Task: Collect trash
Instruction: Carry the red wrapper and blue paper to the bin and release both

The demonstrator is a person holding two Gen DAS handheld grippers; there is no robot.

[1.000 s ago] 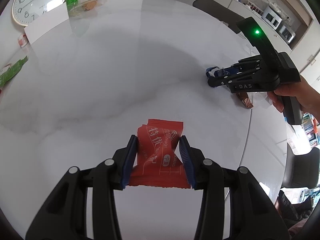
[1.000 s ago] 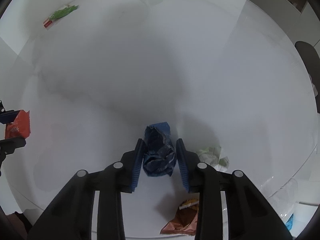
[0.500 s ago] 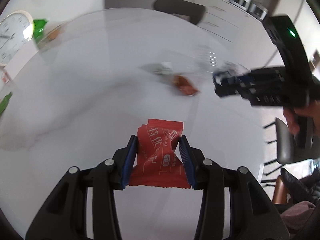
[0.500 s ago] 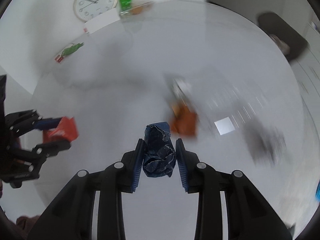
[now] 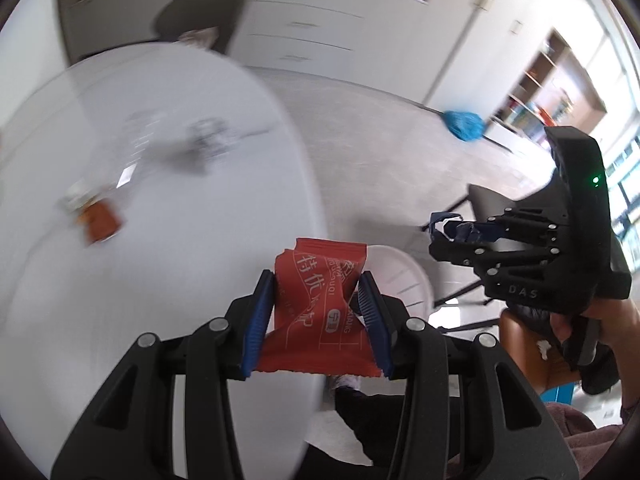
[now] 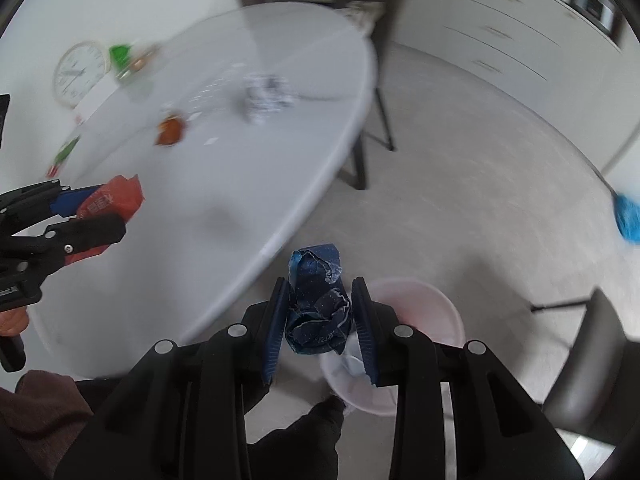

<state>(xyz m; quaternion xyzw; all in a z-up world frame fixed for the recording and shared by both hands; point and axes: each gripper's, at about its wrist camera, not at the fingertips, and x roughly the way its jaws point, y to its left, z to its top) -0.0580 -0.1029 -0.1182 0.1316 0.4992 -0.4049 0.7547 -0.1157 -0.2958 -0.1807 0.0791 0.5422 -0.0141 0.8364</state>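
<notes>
The pale grey speckled floor (image 6: 460, 168) fills most of the right wrist view, with white drawer cabinets (image 5: 320, 20) along the far wall. The round white glossy surface (image 5: 140, 240) takes the left of both views, its edge curving just beside both hand-held grippers. A dark chair (image 6: 368, 8) stands at the far rim of the surface and another dark chair (image 6: 588, 360) sits on the floor at the right.

A round white plastic waste bin (image 6: 420, 308) stands on the floor beside the surface, directly beyond the right hand-held gripper (image 6: 320, 320). That gripper's blue pads pinch a crumpled dark blue wrapper (image 6: 318, 304), held in the air over the bin's near rim. The left hand-held gripper (image 5: 316, 316) is clamped on a red snack packet with white lettering (image 5: 320, 308), hanging over the surface's edge with the bin's rim (image 5: 400, 268) showing just behind it. A person's hand (image 5: 600, 328) grips the right tool's handle.

A blue mop head (image 5: 464, 124) lies on the floor well apart. On the surface remain a white round clock (image 6: 78, 72), a crumpled silvery-white piece (image 6: 264, 94) that is blurred and may be foil, a small orange-brown wrapper (image 6: 170, 132), a green packet (image 6: 120, 56) by the clock and a thin green wrapper (image 6: 64, 154).
</notes>
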